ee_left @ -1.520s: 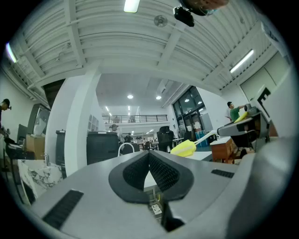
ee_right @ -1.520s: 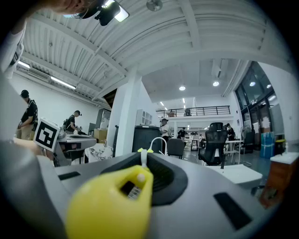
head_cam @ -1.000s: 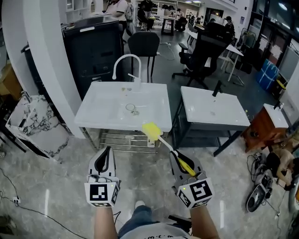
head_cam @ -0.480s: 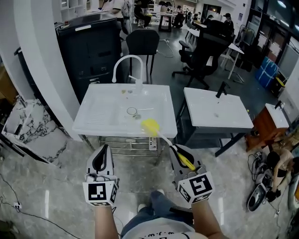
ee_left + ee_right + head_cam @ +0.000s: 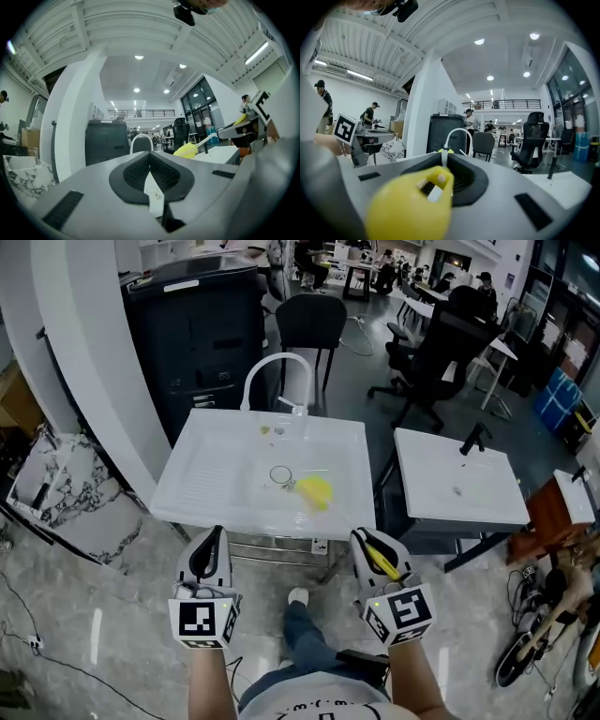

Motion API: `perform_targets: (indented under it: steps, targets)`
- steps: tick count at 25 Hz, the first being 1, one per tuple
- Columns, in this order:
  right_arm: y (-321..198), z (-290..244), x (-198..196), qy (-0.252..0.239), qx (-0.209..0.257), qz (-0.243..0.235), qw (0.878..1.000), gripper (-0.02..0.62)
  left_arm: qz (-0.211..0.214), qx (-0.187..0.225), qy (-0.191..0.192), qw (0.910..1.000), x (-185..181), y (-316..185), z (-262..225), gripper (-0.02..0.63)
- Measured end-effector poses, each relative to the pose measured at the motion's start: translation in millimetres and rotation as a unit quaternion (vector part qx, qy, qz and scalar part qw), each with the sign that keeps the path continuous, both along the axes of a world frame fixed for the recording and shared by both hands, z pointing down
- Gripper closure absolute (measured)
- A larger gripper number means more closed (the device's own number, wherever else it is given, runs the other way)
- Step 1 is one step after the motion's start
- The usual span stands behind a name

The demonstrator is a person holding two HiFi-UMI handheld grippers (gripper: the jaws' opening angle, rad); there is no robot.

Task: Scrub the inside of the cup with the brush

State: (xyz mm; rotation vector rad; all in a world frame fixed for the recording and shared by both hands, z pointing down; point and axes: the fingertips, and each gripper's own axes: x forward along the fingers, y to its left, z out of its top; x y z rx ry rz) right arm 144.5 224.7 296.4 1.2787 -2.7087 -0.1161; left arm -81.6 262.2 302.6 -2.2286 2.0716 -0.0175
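A white sink [image 5: 211, 474] with a curved white faucet [image 5: 274, 369] stands ahead of me. In its basin is a small clear round rim [image 5: 280, 474], apparently the cup. My right gripper [image 5: 362, 536] is shut on the yellow handle of a brush [image 5: 380, 562]. The brush's yellow sponge head [image 5: 315, 491] reaches over the sink's front right part, just right of the cup. In the right gripper view the handle end [image 5: 410, 206] fills the foreground between the jaws of the right gripper [image 5: 444, 157]. My left gripper [image 5: 215, 534] is shut and empty, short of the sink's front edge. In the left gripper view, that gripper [image 5: 150, 157] faces the sponge head [image 5: 186, 150].
A second white sink [image 5: 459, 486] stands to the right. A black cabinet [image 5: 202, 324] and a black chair [image 5: 314, 324] are behind the first sink. A marble slab [image 5: 66, 493] leans at the left. My shoe [image 5: 298, 596] is on the floor below.
I have walked closer to the sink. The brush head, before short of the sink's front edge, now hangs over the basin. Both grippers keep their hold and spacing.
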Motion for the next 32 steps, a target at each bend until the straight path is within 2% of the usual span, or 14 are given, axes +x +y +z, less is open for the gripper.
perform_targets:
  steps: [16,18,19,20,21,22,25,27,32]
  targets:
    - [-230.9,15.9,-23.2,-0.027,-0.045,-0.010,0.999,0.551,0.029,-0.037,0.000,0.9989,-13.0,-228.1,11.6,0.591]
    - [-253.9,15.8,-26.5,-0.027,-0.050,-0.013,0.998,0.551,0.034,-0.051,0.003,0.9981,-13.4,-252.0,17.5,0.588]
    - [-263.4,15.7,-28.3,-0.026,-0.052,-0.014,0.998,0.551,0.040,-0.065,0.007,0.9970,-12.6,-262.8,23.3,0.561]
    - [-271.8,16.3,-29.9,-0.025,-0.054,-0.016,0.998,0.551,0.049,-0.083,0.012,0.9953,-11.1,-272.8,30.9,0.485]
    - [-279.1,17.6,-31.4,-0.025,-0.057,-0.017,0.998,0.551,0.059,-0.100,0.016,0.9931,-9.6,-281.8,39.5,0.380]
    - [-285.8,19.6,-32.7,-0.024,-0.059,-0.016,0.998,0.551,0.066,-0.115,0.018,0.9910,-8.8,-289.6,48.3,0.353]
    - [-302.9,27.9,-35.4,-0.023,-0.068,-0.013,0.997,0.551,0.073,-0.148,0.018,0.9862,-12.0,-308.0,73.2,0.353]
    - [-309.3,34.5,-35.9,-0.021,-0.076,-0.010,0.997,0.549,0.084,-0.173,0.013,0.9813,-11.7,-314.3,91.1,0.395]
    - [-318.8,49.1,-40.9,-0.018,-0.099,0.000,0.995,0.551,0.140,-0.253,-0.006,0.9572,-6.3,-322.3,143.8,0.455]
